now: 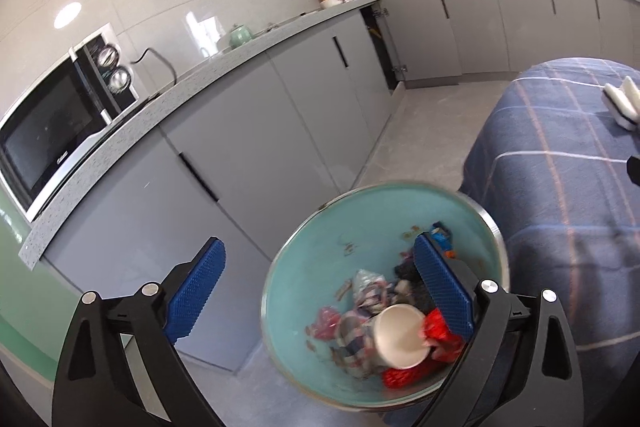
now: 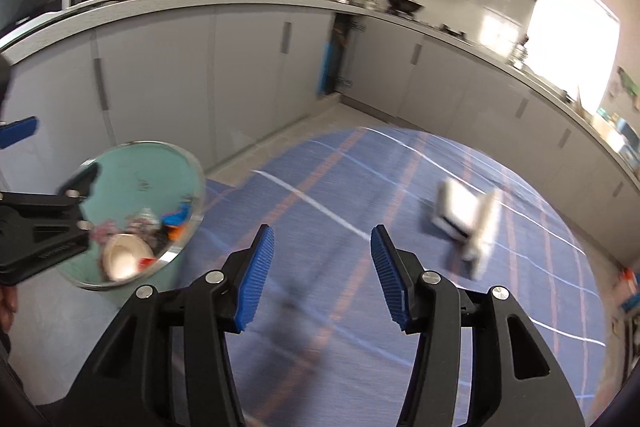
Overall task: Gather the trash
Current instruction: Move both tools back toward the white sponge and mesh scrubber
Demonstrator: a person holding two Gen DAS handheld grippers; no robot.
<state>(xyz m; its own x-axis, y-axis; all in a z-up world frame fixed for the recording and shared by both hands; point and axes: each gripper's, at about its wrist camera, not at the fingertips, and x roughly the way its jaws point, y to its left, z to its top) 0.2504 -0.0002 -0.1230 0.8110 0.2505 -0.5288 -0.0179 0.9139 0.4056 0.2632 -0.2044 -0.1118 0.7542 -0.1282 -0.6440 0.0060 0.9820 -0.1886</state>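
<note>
A teal trash bin (image 1: 372, 219) with a metal rim stands on the floor beside the table. In it lie a white paper cup (image 1: 400, 337), a red wrapper (image 1: 438, 333) and other crumpled scraps. My left gripper (image 1: 320, 245) hangs over the bin, jaws wide open and empty. My right gripper (image 2: 322, 231) is open over the blue plaid tablecloth (image 2: 320, 167) with nothing between its pads. A blurred white boxy object (image 2: 464, 219) lies on the cloth ahead and to the right of it. The right wrist view also shows the bin (image 2: 132, 167) and the left gripper (image 2: 52, 157) at the left.
Grey kitchen cabinets (image 1: 248, 131) and a speckled counter run along the wall behind the bin. A microwave (image 1: 60, 123) sits on the counter at left. One cabinet door (image 2: 328, 67) stands ajar at the corner. Grey floor lies between cabinets and table.
</note>
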